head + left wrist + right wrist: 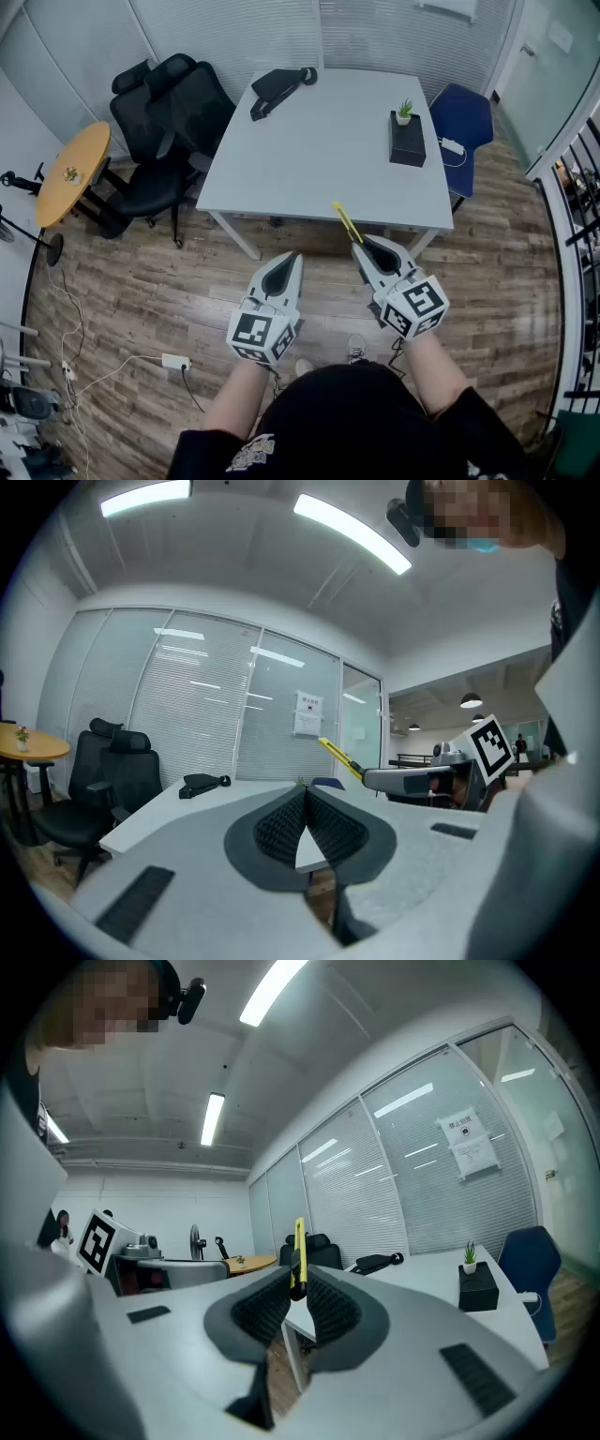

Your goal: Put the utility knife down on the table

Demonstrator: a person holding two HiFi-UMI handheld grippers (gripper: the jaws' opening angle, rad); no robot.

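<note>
A slim yellow utility knife (346,222) sticks out of my right gripper (360,243), whose jaws are shut on its black end. It points up and forward over the near edge of the white table (319,155). In the right gripper view the knife (299,1252) stands upright between the pads. My left gripper (293,258) hangs beside it, short of the table, jaws shut with nothing between them (306,829). From the left gripper view the knife (339,757) shows at the tip of the right gripper (370,778).
On the table lie a black bag (277,88) at the far left and a black box with a small plant (407,139) at the right. A black office chair (164,131) stands left of the table, a blue chair (464,127) right. A round wooden table (73,171) is far left.
</note>
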